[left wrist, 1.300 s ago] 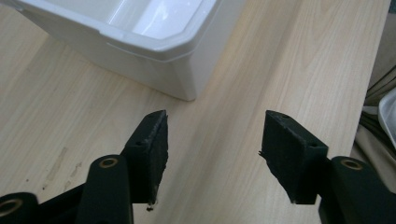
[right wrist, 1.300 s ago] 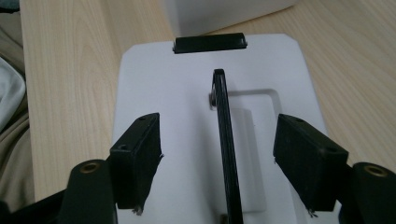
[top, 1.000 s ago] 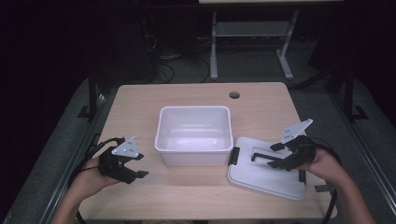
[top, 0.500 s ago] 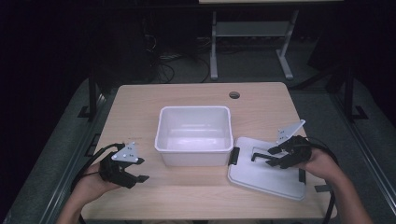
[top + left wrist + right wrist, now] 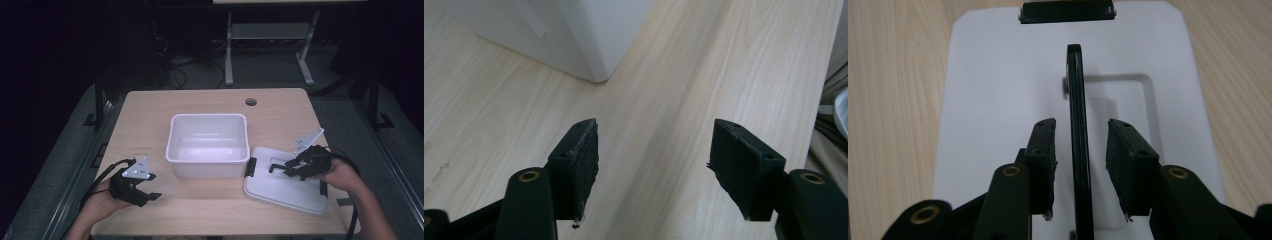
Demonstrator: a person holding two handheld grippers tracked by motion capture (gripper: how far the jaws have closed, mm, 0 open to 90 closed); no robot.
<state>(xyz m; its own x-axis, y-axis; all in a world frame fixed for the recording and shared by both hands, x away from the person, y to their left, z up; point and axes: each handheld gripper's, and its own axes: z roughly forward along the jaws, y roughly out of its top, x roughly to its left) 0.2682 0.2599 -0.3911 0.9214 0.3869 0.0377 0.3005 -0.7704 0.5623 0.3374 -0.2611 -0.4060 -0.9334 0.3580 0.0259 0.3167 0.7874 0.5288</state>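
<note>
pale wood bench (image 5: 150,120) carries white rectangular plastic tub (image 5: 208,144); flat white plastic lid (image 5: 285,180), black end clips, lies just right of it. right tool (image 5: 1080,142) has been closing, straddles raised black lid handle (image 5: 1079,125), pads not touching. left tool (image 5: 654,150) spread, nothing between.

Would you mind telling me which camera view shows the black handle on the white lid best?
The right gripper view: the handle stands upright, close up, between the right gripper fingers, which have just been closing and do not yet touch it. The high view shows it small on the lid, partly behind that gripper.
</note>
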